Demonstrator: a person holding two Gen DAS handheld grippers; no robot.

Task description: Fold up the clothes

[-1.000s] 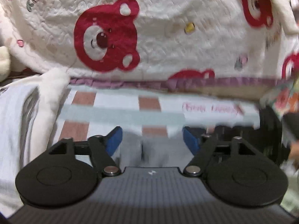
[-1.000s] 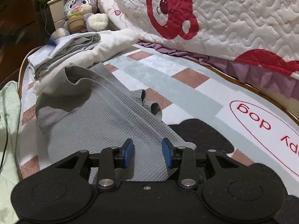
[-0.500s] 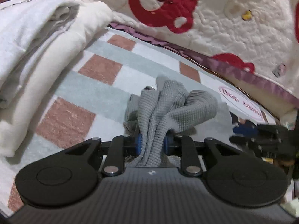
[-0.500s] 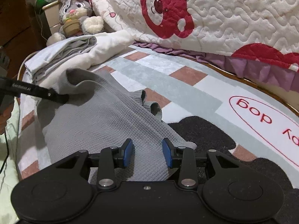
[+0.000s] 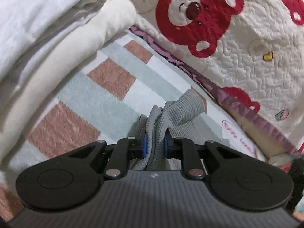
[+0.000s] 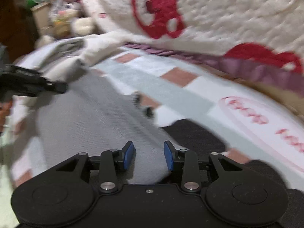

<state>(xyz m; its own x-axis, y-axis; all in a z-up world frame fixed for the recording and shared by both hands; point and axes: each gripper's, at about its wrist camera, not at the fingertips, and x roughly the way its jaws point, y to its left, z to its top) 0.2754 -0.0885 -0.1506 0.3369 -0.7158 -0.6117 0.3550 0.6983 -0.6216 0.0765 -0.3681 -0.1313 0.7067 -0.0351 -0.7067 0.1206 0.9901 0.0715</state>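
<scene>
A grey waffle-knit garment (image 5: 182, 108) lies on a checked rug (image 5: 79, 98). My left gripper (image 5: 155, 146) is shut on a bunched fold of it, and a cuff-like end sticks up past the pads. In the right wrist view the garment (image 6: 95, 123) spreads flat across the rug. The left gripper (image 6: 57, 87) holds the garment's far left corner there. My right gripper (image 6: 148, 155) hovers over the near hem. Its blue pads stand apart, with flat cloth lying between and under them. This view is motion-blurred.
A stack of folded white and grey laundry (image 5: 47, 28) sits at the left. A quilted cream bedspread with red bears (image 5: 247, 38) and a purple frill hangs along the back and right. A plush toy (image 6: 62, 22) sits blurred at the far left. A black rug patch (image 6: 199, 138) lies to the right.
My left gripper closed on the grey garment and has pulled it toward the laundry stack. The right gripper keeps the same pad gap, and its view is now blurred by motion.
</scene>
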